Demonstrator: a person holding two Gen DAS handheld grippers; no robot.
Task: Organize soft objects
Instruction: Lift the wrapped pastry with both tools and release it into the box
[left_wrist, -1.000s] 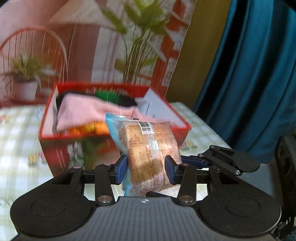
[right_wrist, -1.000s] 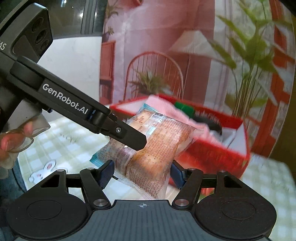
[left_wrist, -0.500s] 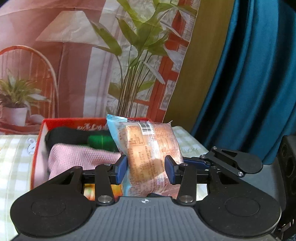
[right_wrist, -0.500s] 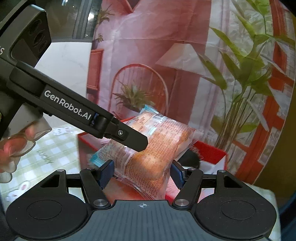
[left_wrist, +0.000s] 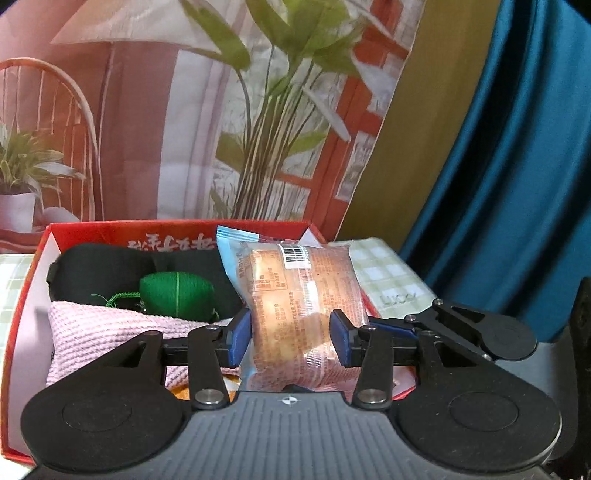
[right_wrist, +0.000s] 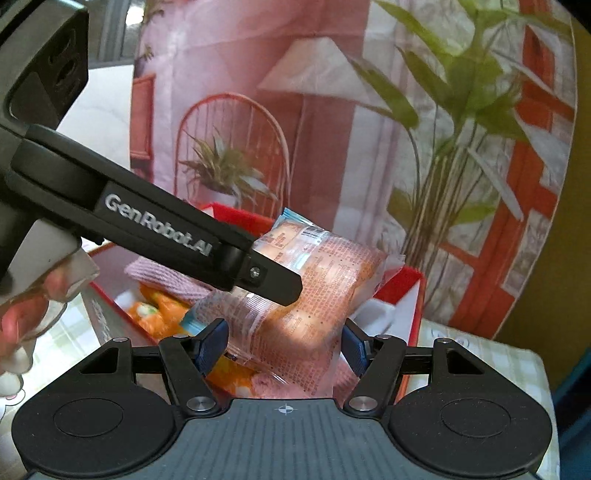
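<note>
A sealed bread packet (left_wrist: 301, 314) hangs over an open red box (left_wrist: 177, 230) on the desk (left_wrist: 384, 273), clamped at both flanks by the left gripper (left_wrist: 290, 341), whose blue pads press into the wrapper. In the right wrist view the same packet (right_wrist: 306, 306) sits between the pads of the right gripper (right_wrist: 282, 345); the right pad appears to touch the film, but whether the left one does cannot be told, so its grip is uncertain. Ahead of and below the left jaws lie a pink knitted cloth (left_wrist: 110, 325), a green spool of cord (left_wrist: 177, 293) and a black eye mask (left_wrist: 99, 266); an orange soft item (right_wrist: 162, 314) shows under the right jaws.

The likely hazards: the slick wrapper could slide out of the clamp before it is low enough, or too tight a squeeze could crush the soft bread. With two grippers so close on one packet, a mistimed release could tug or tear the film. Dropped from here, it might land across the box rim rather than inside.
</note>
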